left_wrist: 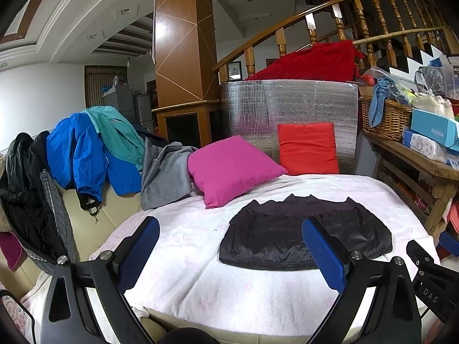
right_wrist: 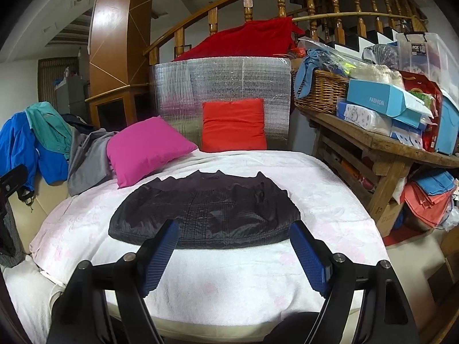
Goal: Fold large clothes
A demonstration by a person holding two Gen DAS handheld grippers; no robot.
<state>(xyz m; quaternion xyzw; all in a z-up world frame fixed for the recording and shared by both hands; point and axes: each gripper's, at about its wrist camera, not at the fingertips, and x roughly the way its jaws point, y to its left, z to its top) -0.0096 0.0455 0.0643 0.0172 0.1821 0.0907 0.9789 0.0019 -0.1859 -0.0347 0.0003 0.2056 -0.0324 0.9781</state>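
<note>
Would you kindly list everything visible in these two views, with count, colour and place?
Dark quilted jacket: one, black, folded flat on the bed.
White fleece blanket: one, white with faint pink, covering the bed.
Magenta square cushion: one, at the bed's far left.
Orange-red square cushion: one, leaning on the silver panel.
Silver foil panel: one, behind the bed.
Blue jacket: one, draped at the left.
Teal shirt: one, over the blue jacket.
Grey garment: one, beside the magenta cushion.
Wicker basket: one, brown, on the wooden table.
Left gripper: open, empty.
Right gripper: open, empty.
</note>
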